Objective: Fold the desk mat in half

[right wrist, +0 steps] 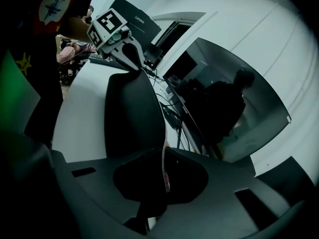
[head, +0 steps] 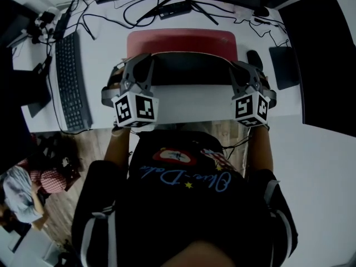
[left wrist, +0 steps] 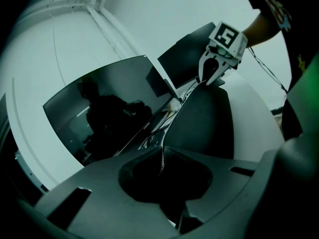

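Desk mat (head: 189, 71) in both hand-held grippers (left wrist: 162, 156) (right wrist: 165, 171)

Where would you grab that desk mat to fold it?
I'd grip its thin near edge at both corners, coming from the person's side. The desk mat is flat and limp, so only an edge fits a claw; the left claw and right claw each pinch one corner.

My left claw (left wrist: 162, 151) and right claw (right wrist: 165, 154) are matt grey plastic. The thin red desk mat (head: 183, 40) looks matt, dark underneath, with a stitched edge. The white bench (head: 111, 54) is smooth; the floor (head: 89, 146) wood.
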